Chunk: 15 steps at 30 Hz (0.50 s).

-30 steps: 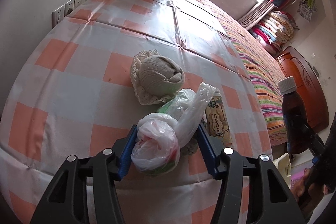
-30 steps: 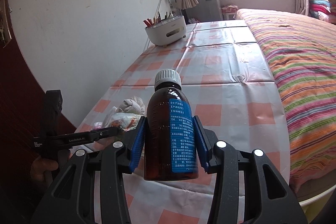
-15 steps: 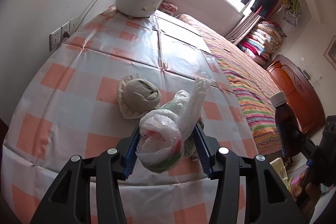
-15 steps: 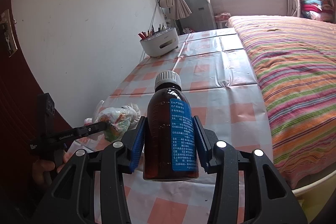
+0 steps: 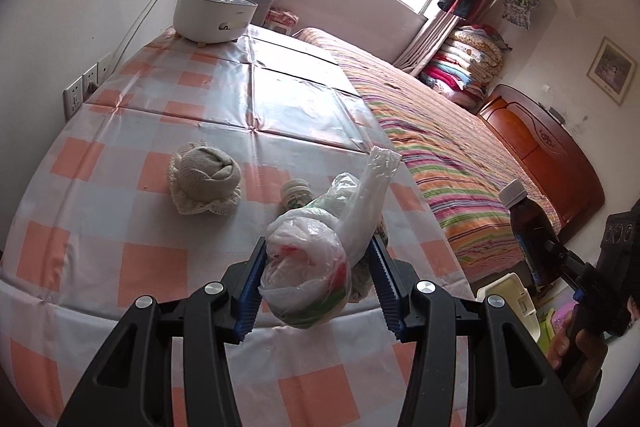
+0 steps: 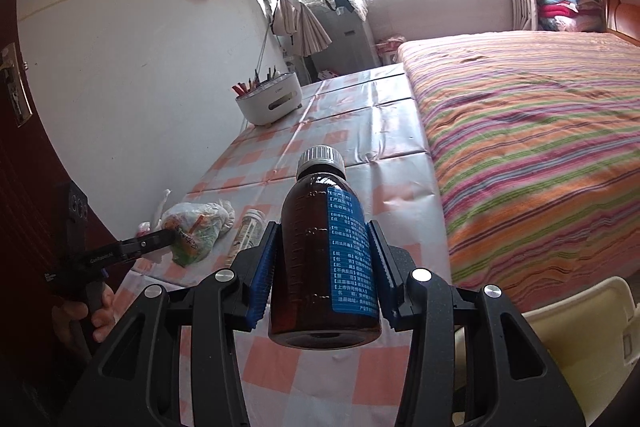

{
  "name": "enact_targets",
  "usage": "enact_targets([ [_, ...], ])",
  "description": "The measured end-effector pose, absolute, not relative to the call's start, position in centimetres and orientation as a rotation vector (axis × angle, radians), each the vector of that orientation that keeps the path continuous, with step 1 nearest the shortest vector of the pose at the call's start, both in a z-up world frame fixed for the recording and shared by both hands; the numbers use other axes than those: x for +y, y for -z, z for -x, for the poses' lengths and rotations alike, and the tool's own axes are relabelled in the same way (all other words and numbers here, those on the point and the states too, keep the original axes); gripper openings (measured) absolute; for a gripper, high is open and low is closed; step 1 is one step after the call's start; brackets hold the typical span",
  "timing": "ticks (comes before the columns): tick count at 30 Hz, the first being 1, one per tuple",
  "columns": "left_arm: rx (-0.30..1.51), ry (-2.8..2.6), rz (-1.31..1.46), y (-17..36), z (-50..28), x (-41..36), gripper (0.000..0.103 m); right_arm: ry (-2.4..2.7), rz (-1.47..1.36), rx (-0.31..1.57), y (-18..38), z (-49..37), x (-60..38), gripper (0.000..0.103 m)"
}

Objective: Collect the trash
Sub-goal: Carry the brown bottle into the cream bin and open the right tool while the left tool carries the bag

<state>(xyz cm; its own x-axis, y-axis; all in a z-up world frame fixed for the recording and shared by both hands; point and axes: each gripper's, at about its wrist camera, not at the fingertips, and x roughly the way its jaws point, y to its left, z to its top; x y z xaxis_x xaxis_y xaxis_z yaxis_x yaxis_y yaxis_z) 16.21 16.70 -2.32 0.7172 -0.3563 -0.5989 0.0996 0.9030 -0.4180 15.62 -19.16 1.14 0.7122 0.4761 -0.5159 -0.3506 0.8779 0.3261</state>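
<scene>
Item one: knotted clear plastic bag of rubbish (image 5: 308, 267), clamped in my left hand-held gripper (image 5: 316, 283) above the checked counter (image 5: 152, 267), twisted tail up and away from me. Item two: brown glass medicine bottle (image 6: 326, 259), clamped in my right hand-held gripper (image 6: 324, 267), long axis upright, white cap topmost.

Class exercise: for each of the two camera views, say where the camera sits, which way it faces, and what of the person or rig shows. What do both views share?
Left wrist: on the left gripper, facing down the checked table; it grips a plastic bag.
Right wrist: on the right gripper, facing window and bed; it grips a brown bottle.
Shared: table, bag, bottle, white container; each shows the other gripper.
</scene>
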Motion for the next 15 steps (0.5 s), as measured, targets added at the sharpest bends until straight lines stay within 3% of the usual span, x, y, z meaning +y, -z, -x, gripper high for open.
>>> enact_targets([
  [15,0.729,0.363,0.330,2.2,-16.2,11.5,0.048,-0.261,-0.292,0.580,0.1,-10.7,-29.6,0.042],
])
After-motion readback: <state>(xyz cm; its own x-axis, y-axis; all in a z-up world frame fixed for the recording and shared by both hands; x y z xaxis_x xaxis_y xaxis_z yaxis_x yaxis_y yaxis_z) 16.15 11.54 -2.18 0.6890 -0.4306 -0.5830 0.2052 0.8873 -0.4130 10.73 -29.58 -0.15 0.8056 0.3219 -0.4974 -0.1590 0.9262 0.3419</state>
